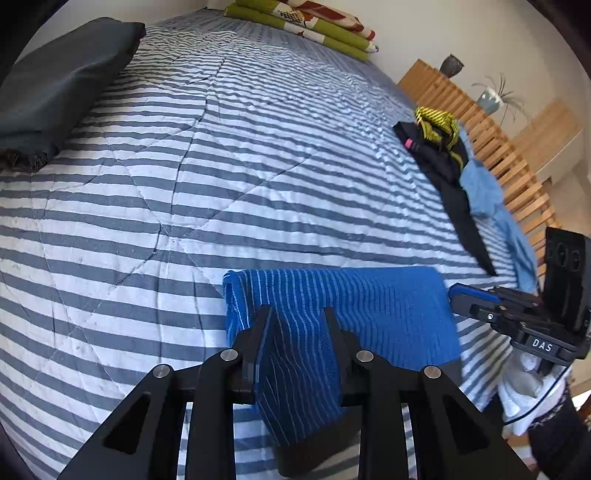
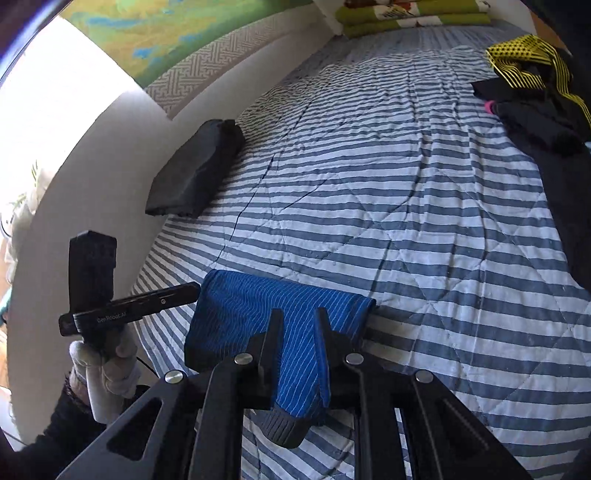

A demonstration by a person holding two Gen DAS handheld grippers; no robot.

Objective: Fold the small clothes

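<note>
Lying low in the middle of both frames, the blue striped garment (image 1: 332,317) rests folded on the striped quilt (image 1: 221,166), with each gripper holding an edge. The left gripper (image 1: 297,314) has its jaws clamped on the near edge of the cloth, and the right gripper (image 2: 298,317) pinches the cloth likewise, a dark cuff hanging below it. A gloved hand (image 2: 107,365) shows at lower left of the right view. A folded dark cloth (image 1: 59,85) lies upper left, a pile of black, yellow and light blue clothes (image 1: 454,158) at right, and green folded bedding (image 1: 306,22) at top.
</note>
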